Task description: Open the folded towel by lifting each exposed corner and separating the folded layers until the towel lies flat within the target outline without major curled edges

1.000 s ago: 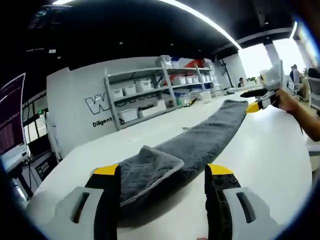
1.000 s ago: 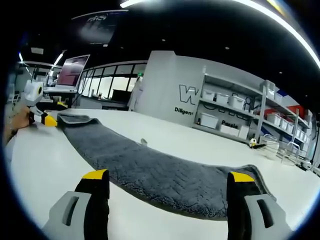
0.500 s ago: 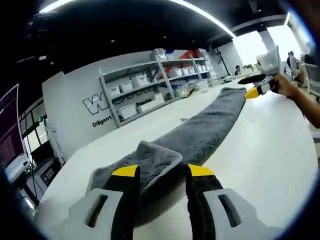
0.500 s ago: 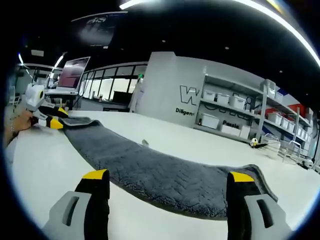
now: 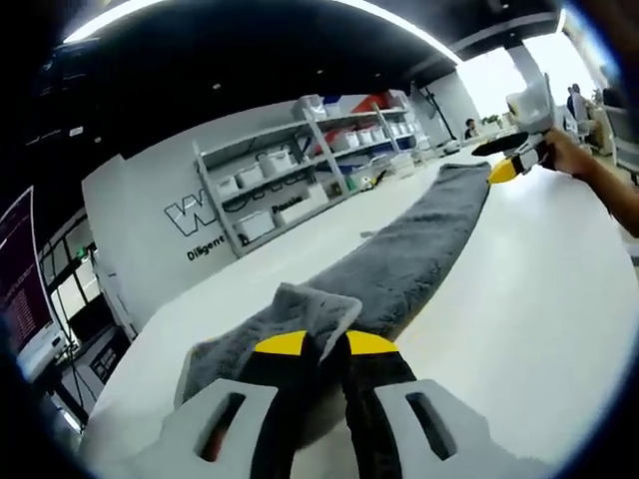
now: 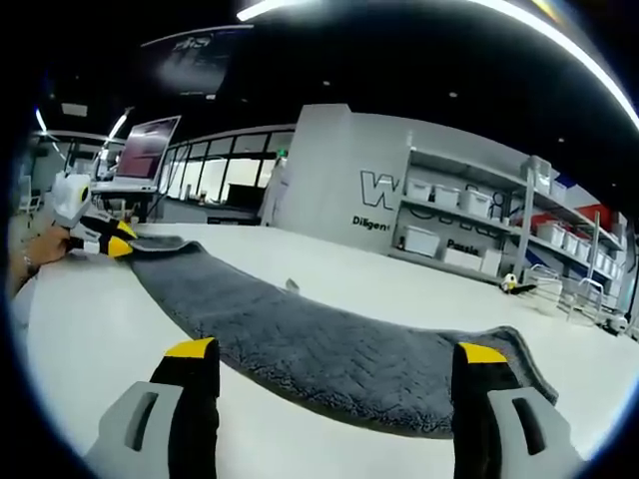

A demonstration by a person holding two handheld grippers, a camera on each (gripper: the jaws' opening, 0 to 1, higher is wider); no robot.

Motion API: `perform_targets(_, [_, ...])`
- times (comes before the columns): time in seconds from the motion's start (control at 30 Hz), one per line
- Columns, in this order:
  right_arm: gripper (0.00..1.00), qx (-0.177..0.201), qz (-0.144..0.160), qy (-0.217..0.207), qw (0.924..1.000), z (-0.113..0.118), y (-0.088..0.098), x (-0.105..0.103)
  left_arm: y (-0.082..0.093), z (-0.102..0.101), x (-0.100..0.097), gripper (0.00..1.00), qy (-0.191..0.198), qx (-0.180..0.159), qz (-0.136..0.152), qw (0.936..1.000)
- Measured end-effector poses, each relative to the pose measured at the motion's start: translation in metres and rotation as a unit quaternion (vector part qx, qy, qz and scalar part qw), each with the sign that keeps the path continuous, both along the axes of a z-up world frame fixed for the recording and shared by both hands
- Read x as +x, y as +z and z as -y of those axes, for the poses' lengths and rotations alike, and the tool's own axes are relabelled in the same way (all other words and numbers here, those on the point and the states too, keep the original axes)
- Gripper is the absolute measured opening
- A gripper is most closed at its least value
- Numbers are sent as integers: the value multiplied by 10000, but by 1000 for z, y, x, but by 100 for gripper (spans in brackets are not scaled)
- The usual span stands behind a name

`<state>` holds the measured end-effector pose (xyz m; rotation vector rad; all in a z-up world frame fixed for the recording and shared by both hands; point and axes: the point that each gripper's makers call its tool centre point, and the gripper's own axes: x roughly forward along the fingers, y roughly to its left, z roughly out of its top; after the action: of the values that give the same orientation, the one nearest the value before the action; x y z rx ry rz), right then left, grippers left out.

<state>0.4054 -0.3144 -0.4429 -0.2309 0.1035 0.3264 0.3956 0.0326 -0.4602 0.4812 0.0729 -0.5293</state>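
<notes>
White table: the broad surface on which my work lies, with shelving holding white bins against a lettered grey wall behind it.

Grey towel: a long, narrow strip of plush, ribbed fabric stretched across the table between my two tools. In the left gripper view it runs from just ahead of my jaws away to the far upper right; in the right gripper view the towel runs from between my jaws off to the far left. Most of its length lies flat. The near end in the left gripper view is doubled over, forming a folded flap with a pale hemmed edge that stands slightly raised off the layer beneath.

Left gripper: my yellow-tipped jaws are nearly together, pinching the edge of the folded flap between them, low over the table. In the right gripper view it sits at the towel's far end, held by my hand.

Right gripper: my jaws stand wide apart, straddling the towel's near end without gripping it. In the left gripper view it rests at the towel's far end, my hand behind it.
</notes>
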Motion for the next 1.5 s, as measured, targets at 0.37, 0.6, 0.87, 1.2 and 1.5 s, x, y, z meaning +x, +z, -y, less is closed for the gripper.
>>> perform_targets(0.37, [99, -1, 12, -14, 10000, 0, 0, -1, -4, 6, -21, 3, -27, -30, -37, 10000])
perform_targets(0.6, [99, 37, 14, -47, 10000, 2, 0, 0, 0, 10, -30, 2, -105, -187, -7, 9998])
perform_targets(0.87, [99, 41, -24, -15, 10000, 1, -1, 1, 8, 11, -39, 2, -174, -390, 129, 9990])
perform_targets(1.2, [99, 14, -34, -10, 10000, -1, -2, 0, 18, -18, -12, 2, -315, -398, 193, 9985])
perform_targets(1.5, [99, 23, -41, -27, 10000, 0, -3, 0, 22, -42, -23, 2, -237, -657, 146, 9975])
